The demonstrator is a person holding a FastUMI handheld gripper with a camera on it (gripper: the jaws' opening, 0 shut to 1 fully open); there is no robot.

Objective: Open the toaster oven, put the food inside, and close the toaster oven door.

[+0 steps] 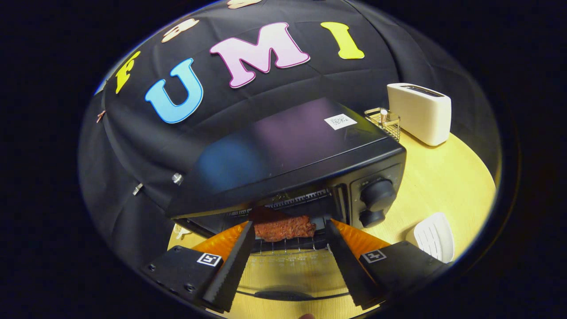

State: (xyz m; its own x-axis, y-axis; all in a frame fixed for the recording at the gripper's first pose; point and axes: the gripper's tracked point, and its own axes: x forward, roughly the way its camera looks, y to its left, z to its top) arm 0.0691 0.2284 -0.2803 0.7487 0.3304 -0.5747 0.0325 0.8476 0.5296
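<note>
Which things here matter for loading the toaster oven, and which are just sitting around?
For the job: toaster oven, its open door, piece of food on the rack, tool open.
Lying about: white toaster, wire basket, white slotted dish.

The toaster oven (292,150), at the frame's centre, had a smooth, glossy black top that mirrored colour, and matt black knobs (377,195). Its wire rack (288,246) looked like bare metal, under rough, reddish-brown food (283,227). The gripper (289,232) at lower centre, spread apart, showed matt black ridged fingers (230,274). The table (443,181) looked like pale smooth wood; at upper right stood a matt cream toaster (421,113).
</note>
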